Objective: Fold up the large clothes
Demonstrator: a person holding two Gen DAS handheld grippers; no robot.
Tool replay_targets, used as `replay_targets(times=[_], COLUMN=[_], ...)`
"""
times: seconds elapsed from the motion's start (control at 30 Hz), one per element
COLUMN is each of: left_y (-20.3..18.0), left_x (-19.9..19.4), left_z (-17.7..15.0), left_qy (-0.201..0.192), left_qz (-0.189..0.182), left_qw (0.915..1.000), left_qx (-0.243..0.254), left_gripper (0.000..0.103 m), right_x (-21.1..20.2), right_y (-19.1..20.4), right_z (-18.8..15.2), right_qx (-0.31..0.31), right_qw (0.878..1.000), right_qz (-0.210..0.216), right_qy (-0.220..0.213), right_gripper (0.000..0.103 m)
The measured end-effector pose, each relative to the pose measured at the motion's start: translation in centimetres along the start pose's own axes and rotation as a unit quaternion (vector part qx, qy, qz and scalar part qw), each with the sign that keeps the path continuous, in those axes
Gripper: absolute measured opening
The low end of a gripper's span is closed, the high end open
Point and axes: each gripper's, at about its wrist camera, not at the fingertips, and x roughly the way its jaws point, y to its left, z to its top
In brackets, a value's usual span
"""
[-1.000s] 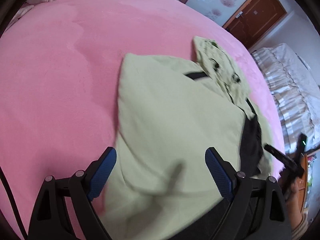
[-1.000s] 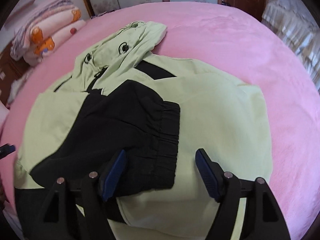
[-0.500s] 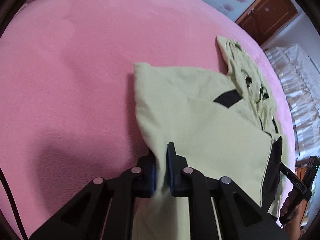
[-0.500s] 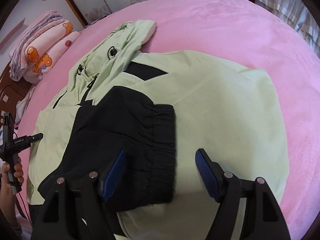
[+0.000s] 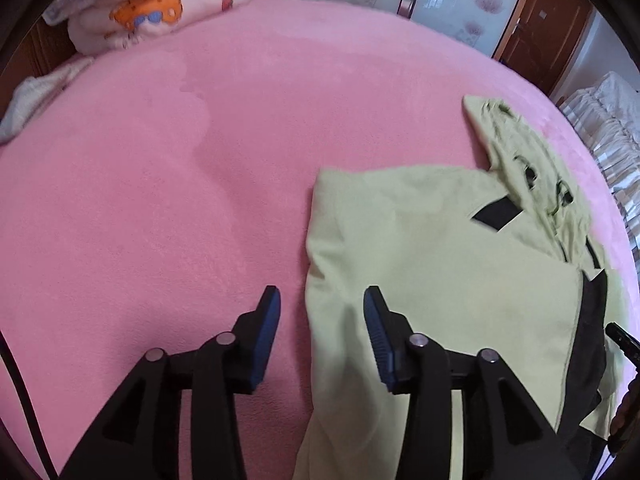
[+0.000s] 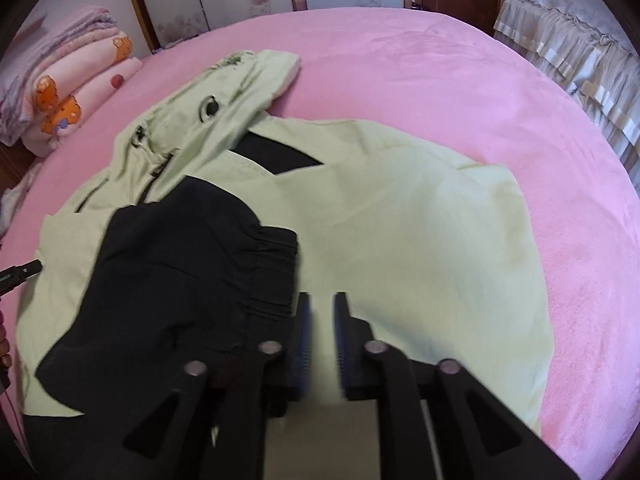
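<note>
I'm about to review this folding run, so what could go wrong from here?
1. The left hand-held gripper is open astride the light green jacket edge; closing there may catch only a thin lip, which could slip.
2. The right hand-held gripper looks nearly shut beside the black sleeve; whether it holds cloth is unclear, so a lift might drag the sleeve out of place.
3. The hood lies bunched and could make the fold lumpy.

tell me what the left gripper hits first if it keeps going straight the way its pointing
Probably the left edge of the light green jacket, which lies between the open fingers of the left gripper, with the pink bedspread underneath. Depth is unclear.
</note>
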Motion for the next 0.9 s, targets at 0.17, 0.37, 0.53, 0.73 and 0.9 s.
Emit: replay_targets(times=[0.17,0.37,0.53,0.73,0.9], left_y=[-1.2,-5.0,-5.8,-6.8,-7.5], left_x=[-2.7,1.3,4.2,4.4,3.6], left_z=[1.3,0.8,-0.7,-0.8,-0.5], left_qy=[-0.040,0.027,0.053,0.053,0.070], left_qz=[-0.060,-0.063,-0.020,-0.006,-0.009], left_qw=[0.9973,0.9974,0.9980,0.9973,0.9964], left_qx=[-0.016,0.022,0.030,0.051,0.047], left_gripper=[0.060,0.060,0.063,0.069,0.071], right_x=[0.9,3.4,1.8,0.6,-1.0], right_y=[-0.4,2.0,3.1,2.7,3.2], right_z=[1.3,1.5,1.1,-0.2,-0.4], right_qx=[0.036,-0.003,-0.029,-0.047,-0.020], right_qw=[0.999,1.000,0.999,0.996,0.997], right_qz=[0.032,0.004,-0.022,-0.062,-0.073], right_qy=[-0.007,0.011,0.023,0.034,0.008], right_gripper=[0.075,0.066,0.021,0.025,0.032])
